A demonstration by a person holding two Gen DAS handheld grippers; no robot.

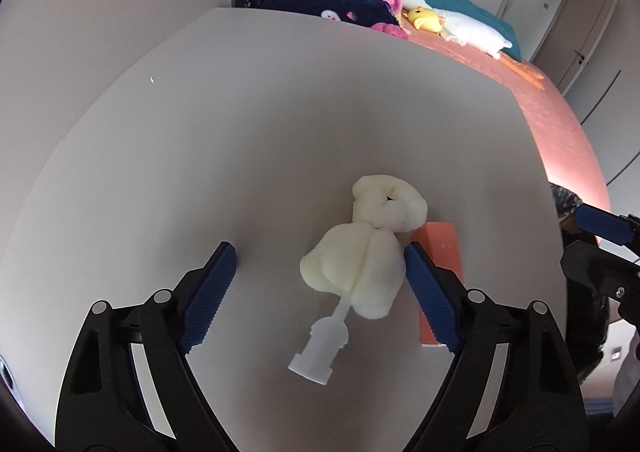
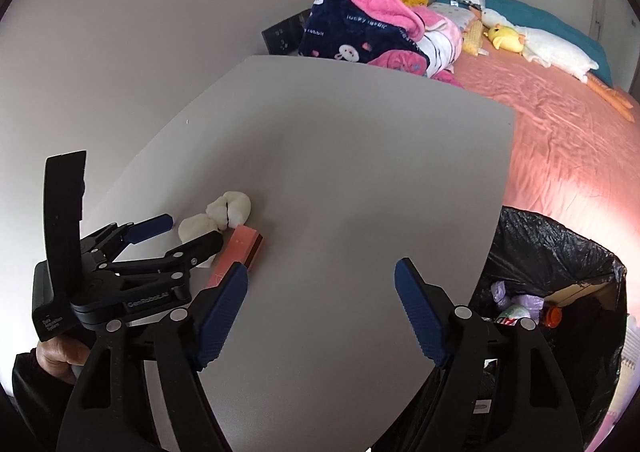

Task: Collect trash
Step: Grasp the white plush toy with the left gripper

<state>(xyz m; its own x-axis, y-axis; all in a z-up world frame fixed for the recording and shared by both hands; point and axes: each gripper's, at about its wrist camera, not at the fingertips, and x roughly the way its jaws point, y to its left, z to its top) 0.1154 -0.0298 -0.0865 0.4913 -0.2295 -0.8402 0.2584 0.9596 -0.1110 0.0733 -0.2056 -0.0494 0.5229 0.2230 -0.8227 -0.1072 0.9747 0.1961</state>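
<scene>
Blue-padded, your left claw point(image 1: 320, 256) gapes wide around the white foam wad point(image 1: 360, 272), gripping nothing; its right pad sits between foam and the pink box point(image 1: 440, 252). Your right claw point(image 2: 320, 272) hangs open and empty above the grey worktop point(image 2: 340, 156), beside the black-lined bin point(image 2: 560, 252).

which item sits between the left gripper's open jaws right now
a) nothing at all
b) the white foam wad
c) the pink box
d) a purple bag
b: in the left wrist view the white foam wad lies on the table between the open jaws of the left gripper, while the pink box sits outside the right-hand jaw.
</scene>
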